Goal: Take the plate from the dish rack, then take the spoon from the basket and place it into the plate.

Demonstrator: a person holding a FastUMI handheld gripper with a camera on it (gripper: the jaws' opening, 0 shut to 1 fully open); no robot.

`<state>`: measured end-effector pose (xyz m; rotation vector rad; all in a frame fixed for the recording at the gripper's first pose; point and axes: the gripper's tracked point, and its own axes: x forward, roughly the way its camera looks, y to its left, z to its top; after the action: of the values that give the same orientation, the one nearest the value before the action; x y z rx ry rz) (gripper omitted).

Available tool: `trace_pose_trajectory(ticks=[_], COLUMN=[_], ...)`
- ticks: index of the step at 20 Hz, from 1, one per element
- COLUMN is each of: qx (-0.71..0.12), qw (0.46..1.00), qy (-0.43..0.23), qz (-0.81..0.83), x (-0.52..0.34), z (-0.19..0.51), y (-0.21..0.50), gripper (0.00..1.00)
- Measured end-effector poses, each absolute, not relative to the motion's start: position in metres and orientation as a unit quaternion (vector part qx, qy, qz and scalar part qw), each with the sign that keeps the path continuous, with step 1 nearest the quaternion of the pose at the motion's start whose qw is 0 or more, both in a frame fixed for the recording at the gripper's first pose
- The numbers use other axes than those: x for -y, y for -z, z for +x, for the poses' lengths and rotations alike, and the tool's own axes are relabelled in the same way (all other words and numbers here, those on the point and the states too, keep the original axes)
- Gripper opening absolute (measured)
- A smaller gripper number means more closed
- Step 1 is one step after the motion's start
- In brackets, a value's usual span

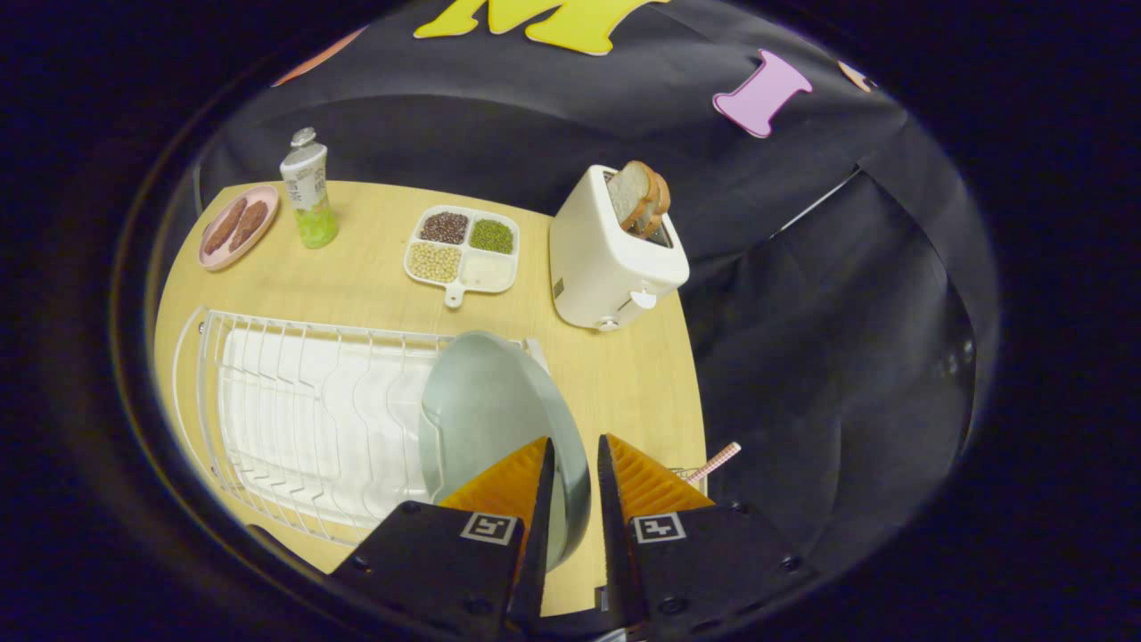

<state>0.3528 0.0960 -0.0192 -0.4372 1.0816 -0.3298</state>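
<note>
Claw (575, 446) fingers stand close together with the near rim of the plate (486, 410) running into the narrow gap between them; whether both fingers already press on that rim I cannot tell, since the edge of the plate passes behind one finger. That plate, pale grey-green and glossy, stands on edge at the end of the dish rack (303, 419) nearest the claw, leaning a little, its hollow face turned toward the rack's empty wires.

By its sheen and thickness I judge it stiff ceramic or melamine: moderately heavy, smooth enough to slip, and liable to chip if it knocks the wire. The rim is the only place a narrow claw can take it, and a deep bite there, well past the lip, would keep it from swinging as it lifts clear of the slots.

Just beside the fingers, on the side away from the rack, a thin checked handle (716, 462) pokes up from a wire basket (686, 474) at the counter (615, 374) edge; this is probably the spoon.

Beyond the claw sit a white toaster (611, 267) with bread slices in it, a four-part dish of beans and grains (462, 250), a tube-like bottle (307, 192) and a pink plate of sausages (236, 227).

The bottle's label carries print too small to read. The toaster has no legible brand.
</note>
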Motion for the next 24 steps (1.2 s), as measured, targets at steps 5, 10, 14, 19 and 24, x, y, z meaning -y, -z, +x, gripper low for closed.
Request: trace_pose_trajectory(ticks=[5,10,14,19,24], qx=[-0.488,-0.442,-0.414,-0.37,-0.313], qw=[0.823,0.819,0.822,0.849,0.906], qy=[0.162,0.194,0.221,0.202,0.112], qz=[-0.242,-0.309,-0.322,-0.319,-0.262], x=[-0.122,-0.144,-0.147,-0.149,-0.157], z=[0.343,0.334,0.329,0.315,0.265], y=[0.005,-0.006,-0.014,-0.045,-0.074], gripper=[0.16,0.13,0.13,0.13,0.13])
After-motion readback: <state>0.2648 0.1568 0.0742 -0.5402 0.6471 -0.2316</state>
